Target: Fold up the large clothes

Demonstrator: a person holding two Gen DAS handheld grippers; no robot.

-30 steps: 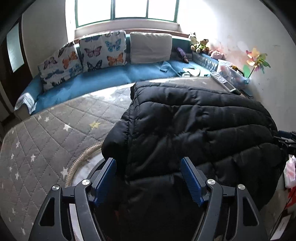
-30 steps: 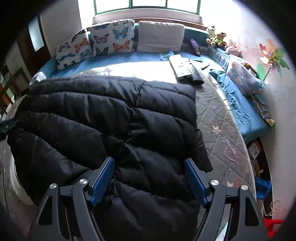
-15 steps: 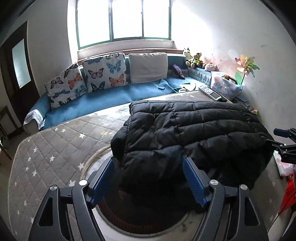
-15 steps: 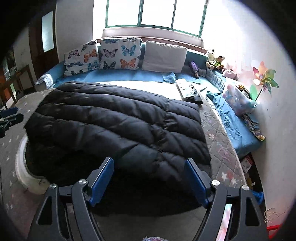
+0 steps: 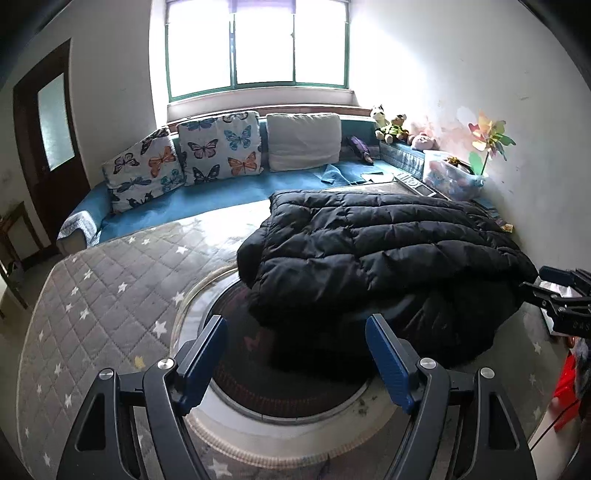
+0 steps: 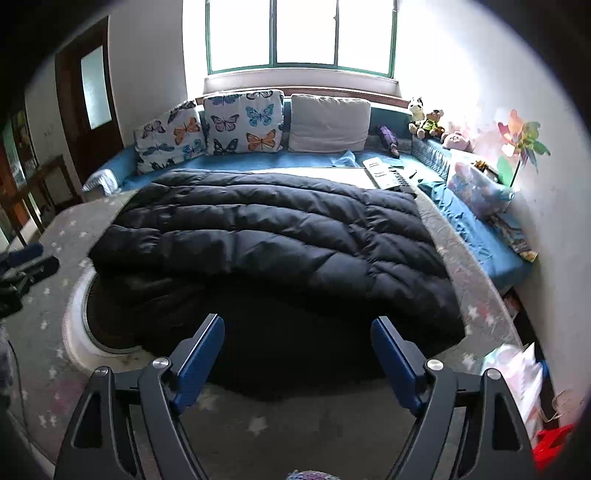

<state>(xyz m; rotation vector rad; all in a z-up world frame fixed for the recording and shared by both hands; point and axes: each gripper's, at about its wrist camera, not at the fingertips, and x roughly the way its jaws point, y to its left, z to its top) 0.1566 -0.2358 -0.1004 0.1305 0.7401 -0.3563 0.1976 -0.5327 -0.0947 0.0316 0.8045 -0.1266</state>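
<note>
Your left gripper point(image 5: 295, 349) has its fingers wide apart, nothing between them; it hangs above the grey starred mat point(image 5: 110, 280), clear of the cloth. Right gripper point(image 6: 297, 350) is the same: fingers spread, nothing held. The jacket point(image 5: 369, 251), a black quilted puffer, lies folded over on itself on the mat, just ahead of both sets of fingertips. From the left wrist it sits ahead and to the right of the fingers, its near edge just past the right finger's tip; its folded top layer ends in a rounded lip and a darker lower layer shows under it. From the right wrist the jacket point(image 6: 266, 236) fills the space straight ahead, spreading wider than both fingers, near edge in shadow so you can't tell exactly where it stops. It partly covers a round rug point(image 5: 295, 391) with a pale rim, which lies directly between and below your left fingers. The right gripper is visible at the far right edge of the left view point(image 5: 561, 295), beside the jacket's right end; the left one shows blurred at the left edge of the right view point(image 6: 26, 264). Beyond the jacket: blue bench point(image 6: 314, 162), butterfly cushions point(image 6: 243, 122), a plain cushion point(image 6: 328, 123), window point(image 6: 301, 33). Far right of the fingers: plush toys point(image 6: 428, 118) and a pinwheel point(image 6: 521, 140).
</note>
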